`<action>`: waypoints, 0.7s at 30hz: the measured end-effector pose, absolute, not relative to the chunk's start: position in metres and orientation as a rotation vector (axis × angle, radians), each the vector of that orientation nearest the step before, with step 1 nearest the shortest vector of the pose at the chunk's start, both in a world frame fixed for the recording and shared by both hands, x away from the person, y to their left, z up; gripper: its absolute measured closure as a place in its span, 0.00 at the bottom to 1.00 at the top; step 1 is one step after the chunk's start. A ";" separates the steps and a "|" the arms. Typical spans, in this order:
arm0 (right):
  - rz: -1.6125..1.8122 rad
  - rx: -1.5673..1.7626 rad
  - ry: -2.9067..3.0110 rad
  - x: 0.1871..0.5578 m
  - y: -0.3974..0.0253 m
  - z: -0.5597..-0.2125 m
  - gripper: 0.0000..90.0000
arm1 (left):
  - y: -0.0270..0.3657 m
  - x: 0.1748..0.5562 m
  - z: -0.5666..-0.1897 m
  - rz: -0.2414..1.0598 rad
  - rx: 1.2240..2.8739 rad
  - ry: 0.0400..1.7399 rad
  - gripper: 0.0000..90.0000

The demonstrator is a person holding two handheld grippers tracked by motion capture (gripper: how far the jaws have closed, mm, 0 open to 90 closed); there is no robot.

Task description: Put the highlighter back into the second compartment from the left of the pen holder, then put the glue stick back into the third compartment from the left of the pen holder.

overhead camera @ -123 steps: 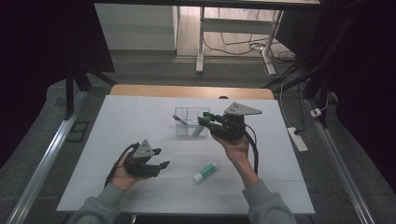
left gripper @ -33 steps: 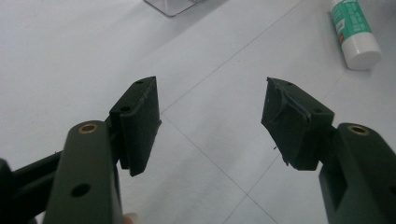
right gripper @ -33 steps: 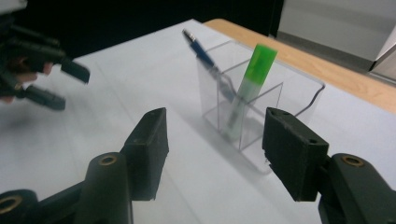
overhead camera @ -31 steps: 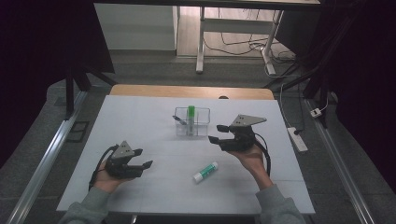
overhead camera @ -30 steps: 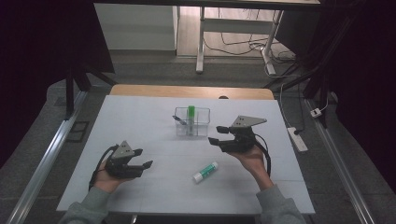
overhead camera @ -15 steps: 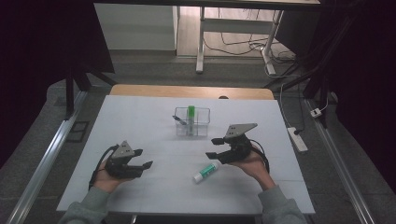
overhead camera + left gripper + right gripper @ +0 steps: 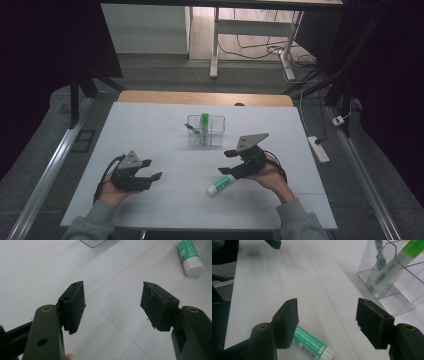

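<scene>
With my right gripper (image 7: 231, 161) spread wide just above the glue stick (image 7: 220, 184), which lies on the table near the clear organizer (image 7: 205, 131), I lower squarely before closing mid-body.
</scene>
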State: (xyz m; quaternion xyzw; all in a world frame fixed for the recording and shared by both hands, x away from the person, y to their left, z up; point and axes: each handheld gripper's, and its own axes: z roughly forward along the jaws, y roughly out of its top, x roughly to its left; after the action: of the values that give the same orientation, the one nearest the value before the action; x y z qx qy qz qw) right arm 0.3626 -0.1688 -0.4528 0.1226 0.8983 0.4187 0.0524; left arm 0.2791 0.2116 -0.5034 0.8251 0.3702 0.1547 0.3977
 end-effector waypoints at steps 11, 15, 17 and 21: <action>1.220 0.264 2.802 0.359 -0.157 -0.455 0.39 | 0.214 0.277 -0.503 0.401 2.073 0.946 0.39; 1.156 0.190 2.845 0.357 -0.150 -0.455 0.39 | 0.214 0.278 -0.503 0.399 2.074 0.946 0.39; 1.130 0.164 2.863 0.355 -0.147 -0.456 0.39 | 0.213 0.278 -0.503 0.397 2.079 0.944 0.39; 1.085 0.111 2.882 0.354 -0.143 -0.456 0.40 | 0.213 0.277 -0.503 0.398 2.080 0.942 0.39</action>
State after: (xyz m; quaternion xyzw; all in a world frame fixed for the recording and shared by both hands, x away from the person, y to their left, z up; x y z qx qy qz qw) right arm 0.3538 -0.1427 -0.4565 0.0359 0.9349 0.3519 0.0302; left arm 0.2774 0.2133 -0.5030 0.8223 0.3726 0.1572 0.4002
